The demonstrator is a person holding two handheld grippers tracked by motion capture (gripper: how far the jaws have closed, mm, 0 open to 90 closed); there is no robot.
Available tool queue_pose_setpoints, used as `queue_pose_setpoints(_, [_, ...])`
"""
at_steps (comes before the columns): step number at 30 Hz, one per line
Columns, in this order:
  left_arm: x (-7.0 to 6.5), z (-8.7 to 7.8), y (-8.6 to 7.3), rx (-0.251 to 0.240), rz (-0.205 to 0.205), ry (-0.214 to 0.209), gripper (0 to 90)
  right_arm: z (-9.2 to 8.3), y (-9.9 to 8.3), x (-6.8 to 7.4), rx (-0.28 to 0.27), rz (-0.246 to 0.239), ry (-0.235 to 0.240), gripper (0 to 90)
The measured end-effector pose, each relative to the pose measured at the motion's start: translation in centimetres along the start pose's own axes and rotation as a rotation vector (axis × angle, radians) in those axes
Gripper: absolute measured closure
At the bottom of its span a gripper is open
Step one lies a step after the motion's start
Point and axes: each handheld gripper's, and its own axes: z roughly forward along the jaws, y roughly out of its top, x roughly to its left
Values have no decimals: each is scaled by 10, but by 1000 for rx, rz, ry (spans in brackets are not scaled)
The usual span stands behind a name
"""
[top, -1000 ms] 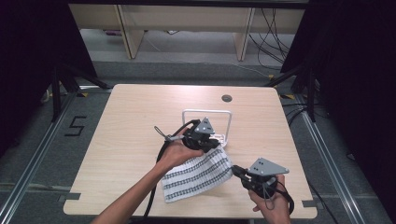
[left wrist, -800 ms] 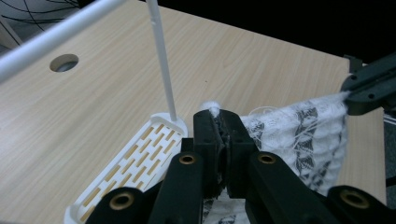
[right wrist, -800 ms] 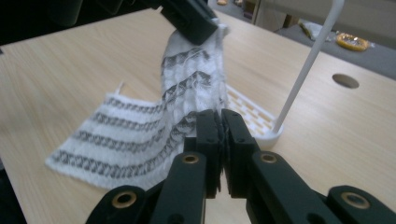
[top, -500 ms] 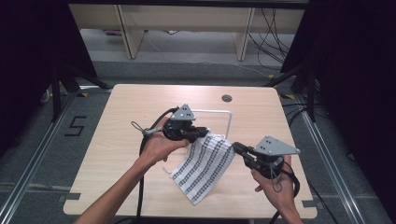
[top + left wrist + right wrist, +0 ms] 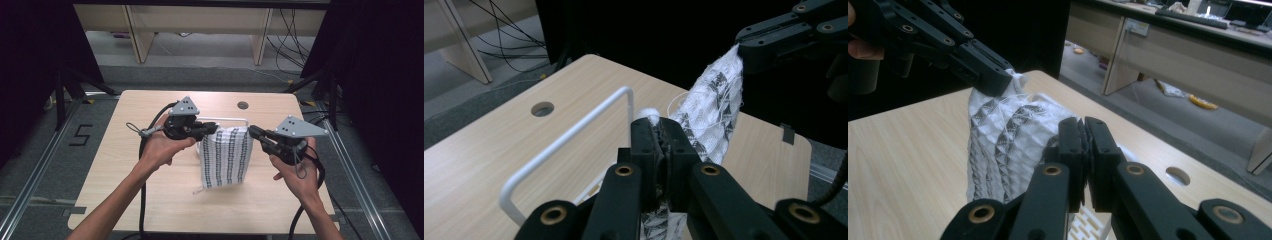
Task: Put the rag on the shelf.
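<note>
**Cloth held up between two grippers, above the table**

On the left, the left gripper (image 5: 209, 131) has its jaws clamped tight on one top corner of the black-and-white patterned cloth (image 5: 227, 157); the left gripper view shows fabric squeezed between the closed pads, a tuft poking out above them. Just behind stands the white wire rack (image 5: 231, 120), upright on the wooden table (image 5: 125, 175). In the middle, the cloth hangs flat and stretched between the two grips, its lower edge low over the tabletop; whether it touches the wood cannot be told. On the right, the right gripper (image 5: 254, 132) pinches the opposite top corner, jaws shut on the fabric. Both hands hold their grippers above the table, pointing toward each other.
</note>
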Motion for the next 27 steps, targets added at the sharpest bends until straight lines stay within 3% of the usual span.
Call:
queue_pose_setpoints(6, [7,-11,20,-27,10,42,858,4,19,-8,-29,10,7,876])
queue_pose_setpoints(11, [14,-12,28,-49,-5,51,857,9,27,-13,-54,37,15,876])
queue_pose_setpoints(16, [20,-6,31,-54,-20,53,857,13,32,-18,-60,40,-7,875])
queue_pose_setpoints(27, [40,3,49,-79,-55,108,858,30,51,-35,-68,44,-28,876])
